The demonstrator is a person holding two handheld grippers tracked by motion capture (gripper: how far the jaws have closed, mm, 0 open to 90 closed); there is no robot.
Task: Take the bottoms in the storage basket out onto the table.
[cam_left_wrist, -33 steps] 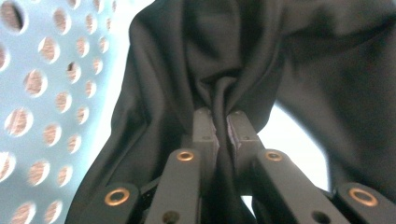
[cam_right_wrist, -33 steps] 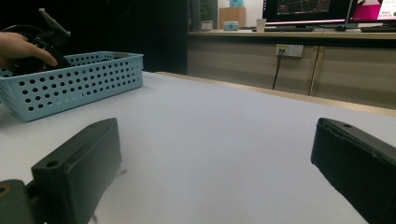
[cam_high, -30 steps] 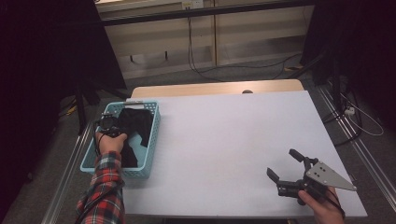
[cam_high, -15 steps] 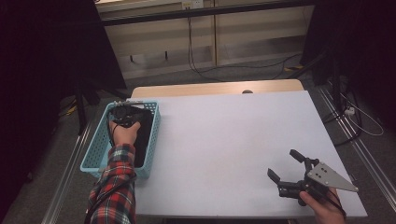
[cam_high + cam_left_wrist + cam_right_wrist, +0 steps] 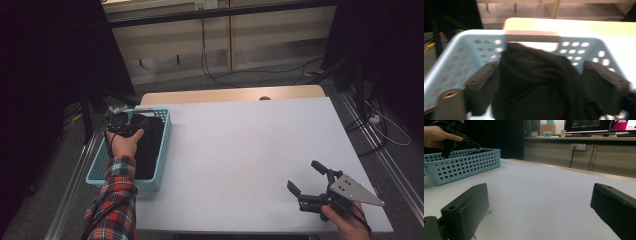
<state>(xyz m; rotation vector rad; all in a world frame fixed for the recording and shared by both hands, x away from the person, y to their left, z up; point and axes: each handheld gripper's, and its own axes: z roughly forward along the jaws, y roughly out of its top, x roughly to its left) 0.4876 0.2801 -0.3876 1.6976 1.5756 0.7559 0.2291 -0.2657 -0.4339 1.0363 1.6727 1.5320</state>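
**Left gripper over the basket, right gripper at rest**

Left gripper point(image 5: 544, 82): jaws have just been opening and now stand apart, the black cloth point(image 5: 536, 82) between them, lying in the blue basket point(image 5: 162, 145) at the table's 9 o'clock edge. The basket's far wall rises just beyond the cloth. Right gripper point(image 5: 310, 180): jaws wide apart, nothing between them, at 5 o'clock on the white table point(image 5: 250, 145), well apart from the basket. Cables point(image 5: 210, 65) lie on the floor at 12 o'clock.

Left claw point(image 5: 549, 82) jaws just opened wide; right claw point(image 5: 312, 186) gapes too
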